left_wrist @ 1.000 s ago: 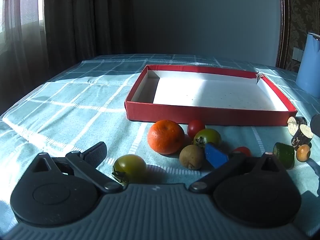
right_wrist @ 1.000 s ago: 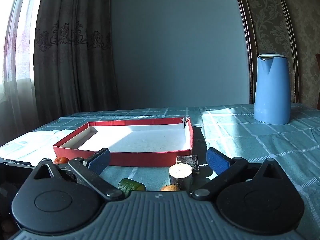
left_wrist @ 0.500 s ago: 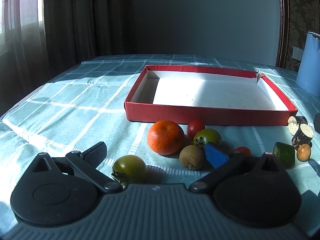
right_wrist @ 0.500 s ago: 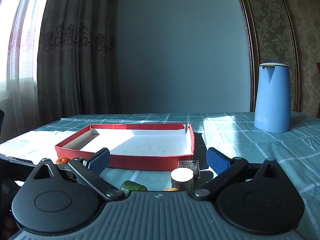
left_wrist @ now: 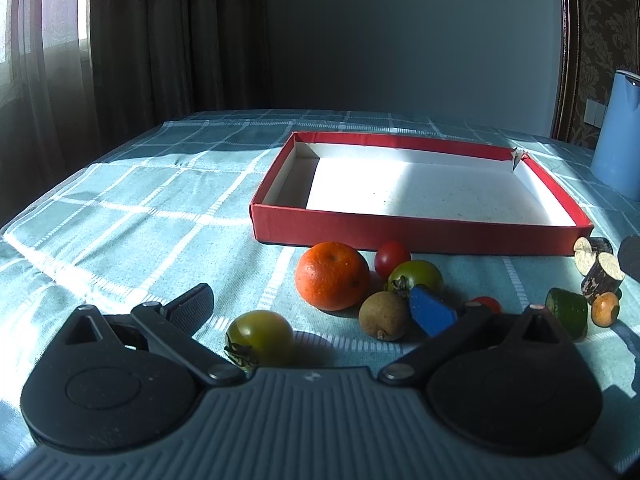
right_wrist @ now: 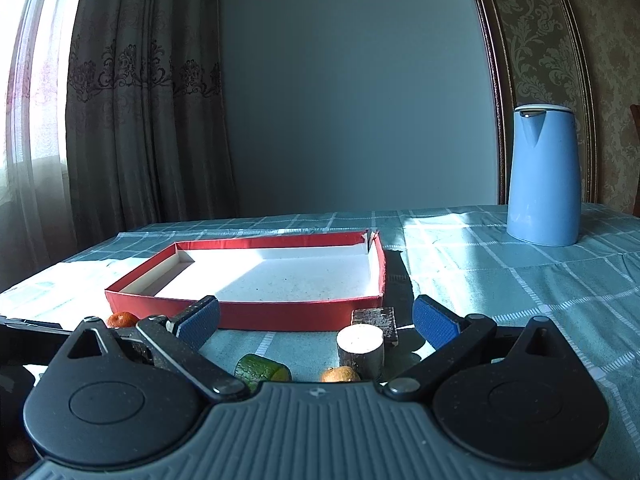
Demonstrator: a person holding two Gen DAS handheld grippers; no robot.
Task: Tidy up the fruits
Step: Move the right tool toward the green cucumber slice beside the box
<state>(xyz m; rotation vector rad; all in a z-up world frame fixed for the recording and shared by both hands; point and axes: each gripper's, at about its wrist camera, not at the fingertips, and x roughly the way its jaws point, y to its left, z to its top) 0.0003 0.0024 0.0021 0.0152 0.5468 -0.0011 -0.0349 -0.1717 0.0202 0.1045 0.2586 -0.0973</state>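
— Two hand-held grippers, both low over the tabletop [left_wrist: 132,208] with its teal checked cloth. Start at the left?

— Left hand-held gripper [left_wrist: 316,308]: jaws spread wide, nothing between the pads. A yellow-green tomato [left_wrist: 260,337] lies just inside its left finger [left_wrist: 192,304], apart from it. Further right sits a mandarin [left_wrist: 332,275], with a small red cherry tomato [left_wrist: 392,258] behind it, close to the front wall of the red box [left_wrist: 416,231].

— And next to those?

— A green tomato [left_wrist: 416,277] and a brown kiwi-like fruit [left_wrist: 383,315], touching or nearly so, just beside the blue pad of the right finger [left_wrist: 431,310]. Another red tomato [left_wrist: 486,303] peeks over that finger's arm. To the far right: a cut green cucumber piece [left_wrist: 568,312], a tiny orange fruit [left_wrist: 605,309] and two cut wood-like cylinders [left_wrist: 600,276].

— The box?

— White inside, nothing in it, one far corner torn. All the fruit lies outside, along its near wall.

— The right side?

— Right hand-held gripper [right_wrist: 316,318]: also spread, pinching nothing. Between its fingers lie the cucumber piece, the little orange fruit, and one pale-topped cylinder in front of a dark block [right_wrist: 374,320]. A blue kettle [right_wrist: 544,176] stands well apart at the right.
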